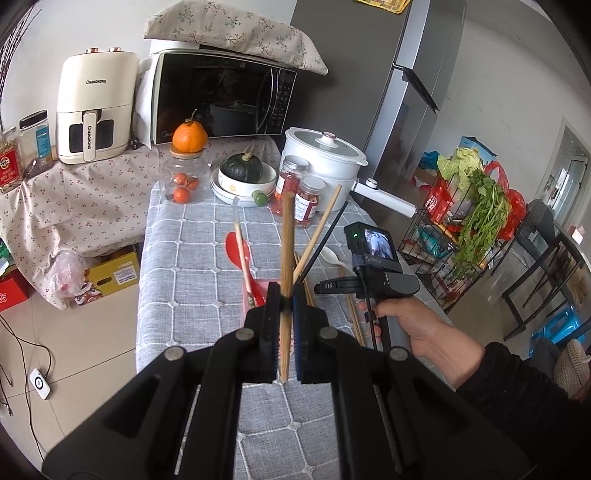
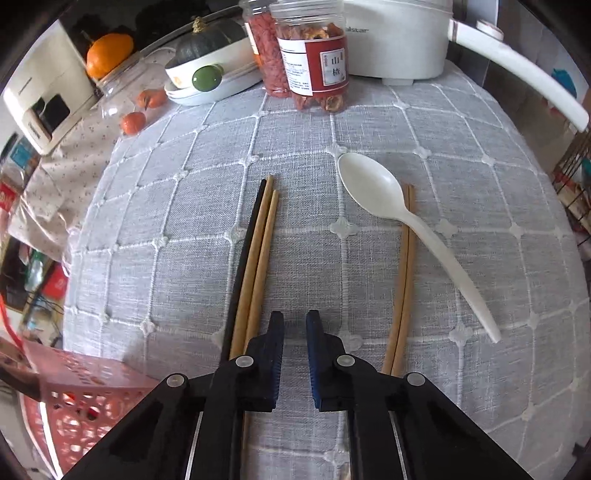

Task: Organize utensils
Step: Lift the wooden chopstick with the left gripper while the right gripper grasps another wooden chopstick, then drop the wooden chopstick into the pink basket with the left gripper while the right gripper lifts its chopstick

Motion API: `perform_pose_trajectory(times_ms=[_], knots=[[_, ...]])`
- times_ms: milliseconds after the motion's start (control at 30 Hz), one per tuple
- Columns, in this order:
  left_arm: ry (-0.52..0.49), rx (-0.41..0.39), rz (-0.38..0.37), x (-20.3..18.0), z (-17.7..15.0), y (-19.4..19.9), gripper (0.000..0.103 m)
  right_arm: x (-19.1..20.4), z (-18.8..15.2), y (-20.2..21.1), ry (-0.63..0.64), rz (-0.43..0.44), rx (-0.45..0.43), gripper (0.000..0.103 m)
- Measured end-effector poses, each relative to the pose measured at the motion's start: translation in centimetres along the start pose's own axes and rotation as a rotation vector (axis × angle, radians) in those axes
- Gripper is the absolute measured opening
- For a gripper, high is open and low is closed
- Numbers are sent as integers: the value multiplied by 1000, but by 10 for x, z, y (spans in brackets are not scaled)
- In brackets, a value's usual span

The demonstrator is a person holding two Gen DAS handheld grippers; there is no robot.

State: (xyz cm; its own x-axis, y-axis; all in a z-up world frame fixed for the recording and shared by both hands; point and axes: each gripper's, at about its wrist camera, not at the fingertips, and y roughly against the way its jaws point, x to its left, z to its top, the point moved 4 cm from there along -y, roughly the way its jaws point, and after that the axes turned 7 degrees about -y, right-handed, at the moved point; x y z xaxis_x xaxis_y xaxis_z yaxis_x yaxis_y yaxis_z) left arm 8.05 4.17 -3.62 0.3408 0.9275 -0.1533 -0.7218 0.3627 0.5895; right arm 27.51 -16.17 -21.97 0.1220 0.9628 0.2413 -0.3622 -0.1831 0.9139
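Observation:
My left gripper (image 1: 285,295) is shut on a wooden chopstick (image 1: 287,243) and holds it upright above the pink perforated holder (image 1: 255,291), which has several utensils standing in it. My right gripper (image 2: 294,319) is open and empty, low over the grey cloth. In the right wrist view a black chopstick (image 2: 248,236) and two wooden chopsticks (image 2: 263,243) lie to its left, a wooden pair (image 2: 405,266) to its right. A white plastic spoon (image 2: 402,214) lies across that pair. The pink holder (image 2: 85,384) sits at lower left. The right gripper's body (image 1: 369,273) shows in the left wrist view.
Two red-filled jars (image 2: 314,55), a white electric pot (image 2: 399,33) with a long handle, a bowl with a green squash (image 2: 207,55) and a jar of oranges (image 1: 184,177) stand at the table's far end. A microwave (image 1: 221,99) and air fryer (image 1: 94,110) are behind.

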Motion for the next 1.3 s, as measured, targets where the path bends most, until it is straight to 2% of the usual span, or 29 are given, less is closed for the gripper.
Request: perform_pose_trajectory(times_ms=[133,233,367,533,700,967,1067,1300], knots=[[0,-1,1,0,0,0,7,-4,3,3,-54,93,4,12],[4,1,3,0,0,0,7,1,-1,-3,-35,101,20,12],[6,-3,6,0,1,0,7,13,-2,-3,3,71,1,12],[10,-8,9,2,3,1,7,24,-6,-7,92,-56,2,9],[20,-35,4,4,8,4,7,27,-8,-4,88,-48,-11,7],[21,-159,24,6,26,18,7,16,-9,70,55,112,-195,7],[1,-214,59,3,32,20,7,14,-15,97,70,140,-258,7],[-33,-286,102,-1,41,13,7,12,-32,158,95,192,-395,7]])
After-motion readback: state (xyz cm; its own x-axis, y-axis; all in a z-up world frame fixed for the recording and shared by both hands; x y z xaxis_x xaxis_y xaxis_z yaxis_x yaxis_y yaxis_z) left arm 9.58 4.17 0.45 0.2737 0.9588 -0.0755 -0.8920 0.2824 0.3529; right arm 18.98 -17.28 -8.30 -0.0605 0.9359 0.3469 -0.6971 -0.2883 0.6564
